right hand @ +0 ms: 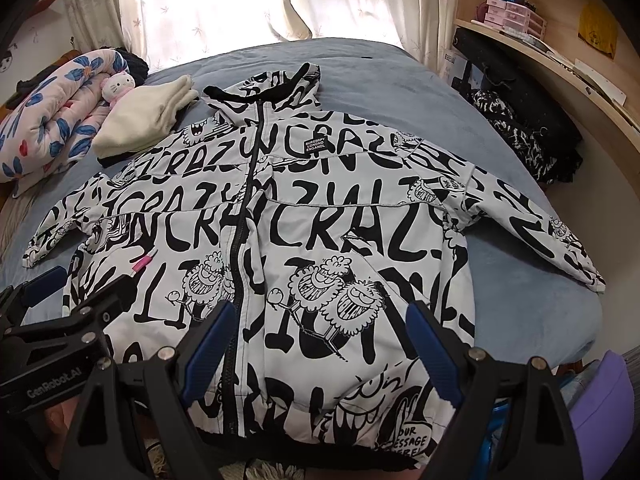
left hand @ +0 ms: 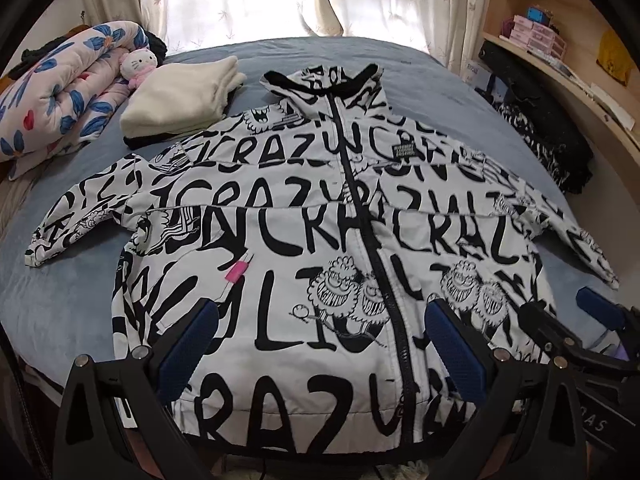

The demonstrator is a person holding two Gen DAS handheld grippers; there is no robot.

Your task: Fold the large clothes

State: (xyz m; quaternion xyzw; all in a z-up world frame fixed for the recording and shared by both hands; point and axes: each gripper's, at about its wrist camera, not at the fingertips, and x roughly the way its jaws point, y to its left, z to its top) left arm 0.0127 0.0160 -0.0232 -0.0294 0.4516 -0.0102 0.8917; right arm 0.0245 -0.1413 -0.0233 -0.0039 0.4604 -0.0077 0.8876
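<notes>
A: Where's the jacket (left hand: pixel 304 240)?

B: Spread flat, front up and zipped, on the bed (left hand: pixel 72 304). Left gripper (left hand: pixel 320 344) and right gripper (right hand: pixel 320 344) hover over the hem, fingers wide apart, holding nothing.

A: First fold?

B: I'd pinch one sleeve (right hand: pixel 532 224) by its cuff and lay it across the chest smoothly.

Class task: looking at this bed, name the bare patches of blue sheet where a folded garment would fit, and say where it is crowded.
Bare sheet lies below the jacket's left sleeve, and more below its right sleeve. Another strip runs between the collar and the curtains. Crowded: the far-left corner, with floral quilt, plush toy and cream fabric.
</notes>
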